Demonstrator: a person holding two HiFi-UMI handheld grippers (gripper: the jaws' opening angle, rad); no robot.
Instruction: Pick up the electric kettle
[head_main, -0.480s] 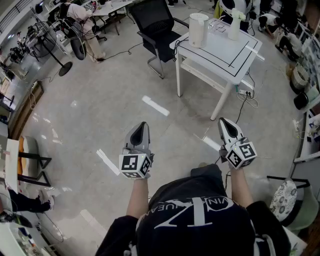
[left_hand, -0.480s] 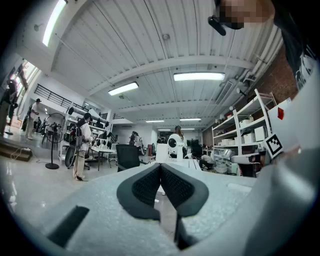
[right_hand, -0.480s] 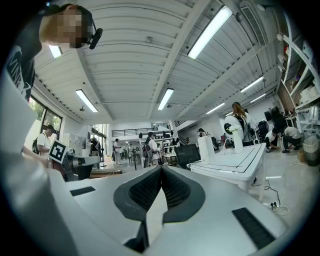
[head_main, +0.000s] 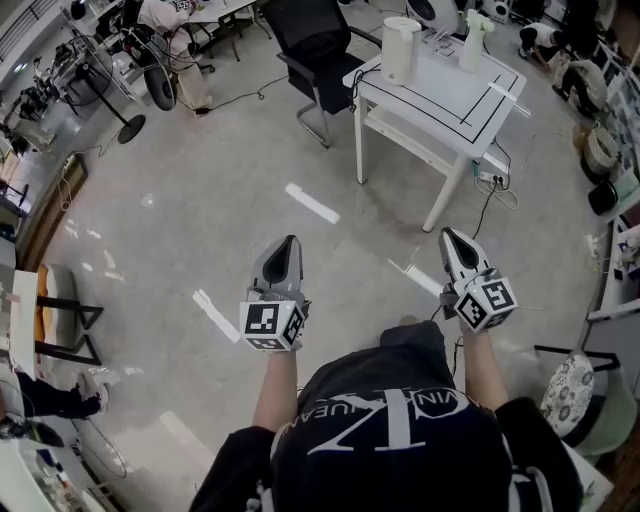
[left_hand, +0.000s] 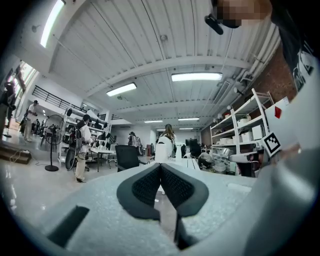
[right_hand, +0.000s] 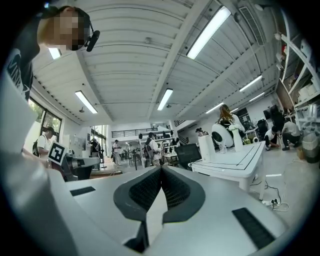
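Note:
A white electric kettle (head_main: 400, 48) stands on the far left part of a white table (head_main: 455, 100), well ahead of both grippers. It also shows small in the distance as the kettle (left_hand: 163, 150) and the kettle (right_hand: 205, 147). My left gripper (head_main: 290, 243) is held level over the floor, jaws together with nothing between them. My right gripper (head_main: 447, 235) is level too, jaws closed and empty. In the gripper views the left gripper (left_hand: 160, 165) and right gripper (right_hand: 161, 168) show their dark pads meeting at the tips.
A white spray bottle (head_main: 471, 42) stands on the table right of the kettle. A black office chair (head_main: 318, 50) sits at the table's left. Tape strips (head_main: 311, 203) mark the grey floor. A power strip and cables (head_main: 492, 180) lie under the table. Shelves (left_hand: 250, 130) line the right.
The table and kettle sit slightly higher and further right in the head view. Both grippers keep the same pose, jaws closed.

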